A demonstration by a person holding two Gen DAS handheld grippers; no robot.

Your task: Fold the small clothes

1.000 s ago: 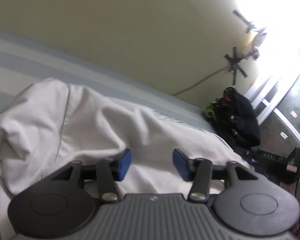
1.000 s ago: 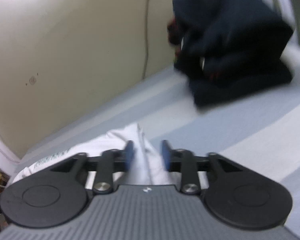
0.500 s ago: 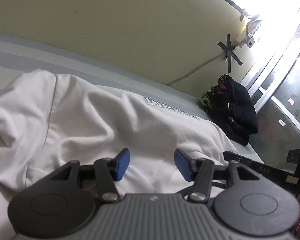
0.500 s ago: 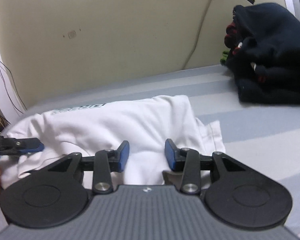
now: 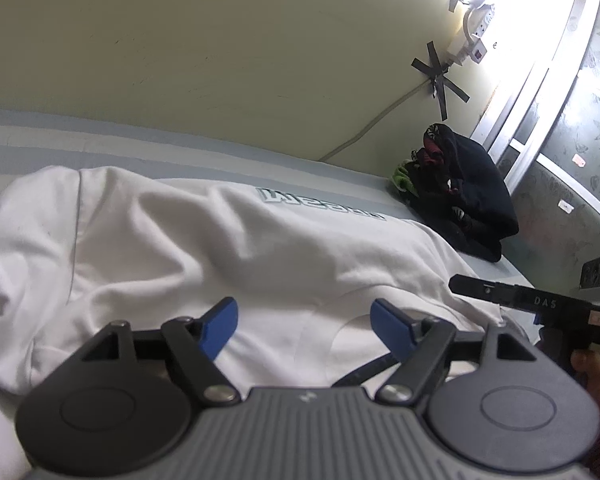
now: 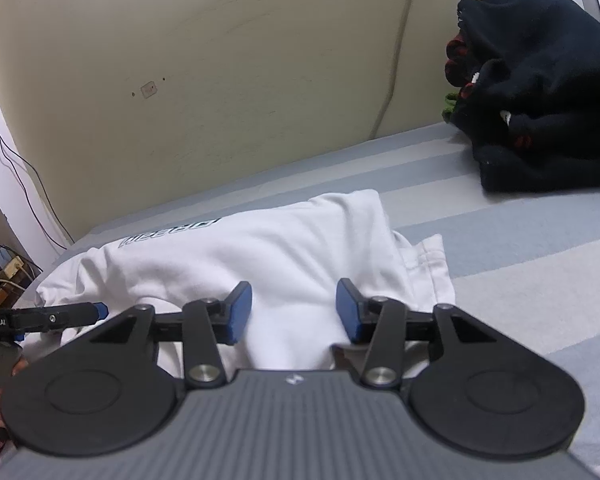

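Both claws have just opened over the white shirt [image 5: 204, 248] — left claw [image 5: 304, 322] wide, right claw [image 6: 294, 312] narrower — gripping nothing

The near hem of the white shirt [image 5: 228, 248] is hidden at 6 o'clock behind the left gripper's housing, and its printed lettering [image 5: 320, 202] is too skewed to read. In the right wrist view the shirt's near edge is hidden too. The dark clothes pile [image 6: 540, 92] is cut off at 3 o'clock. A hand [image 5: 588, 368] shows only partly at 4 o'clock.
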